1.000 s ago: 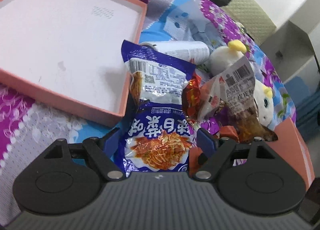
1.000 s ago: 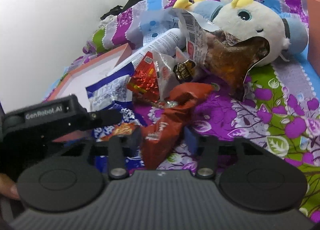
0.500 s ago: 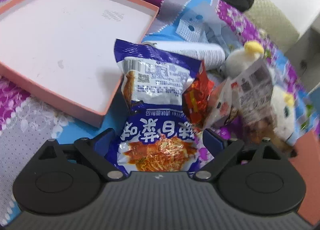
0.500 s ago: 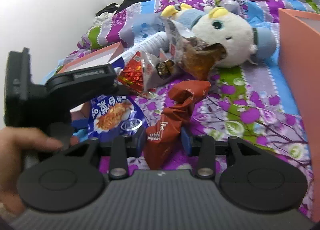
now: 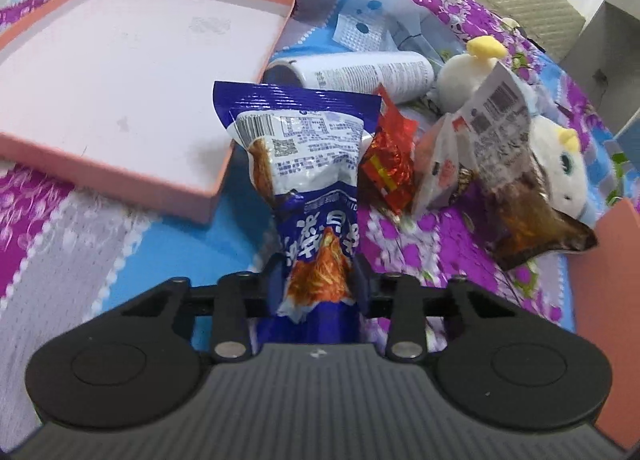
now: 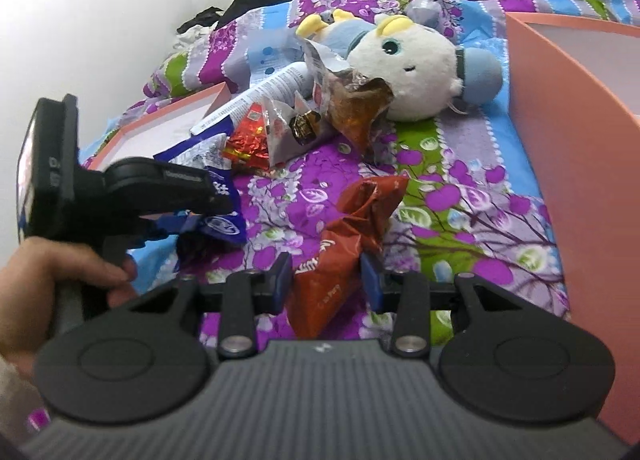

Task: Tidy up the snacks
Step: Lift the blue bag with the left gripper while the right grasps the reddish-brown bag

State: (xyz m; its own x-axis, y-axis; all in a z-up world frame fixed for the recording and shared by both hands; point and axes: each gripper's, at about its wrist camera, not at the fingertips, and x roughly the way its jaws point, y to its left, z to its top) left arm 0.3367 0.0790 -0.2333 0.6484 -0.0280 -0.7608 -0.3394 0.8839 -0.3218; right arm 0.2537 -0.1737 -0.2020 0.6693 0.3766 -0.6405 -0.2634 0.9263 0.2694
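Left gripper, spread wide a second ago, now pinches the blue noodle packet at frame centre, while the right gripper grasps the brown-red snack bag at lower centre, so both snacks look ready to go toward the pink box at upper left.
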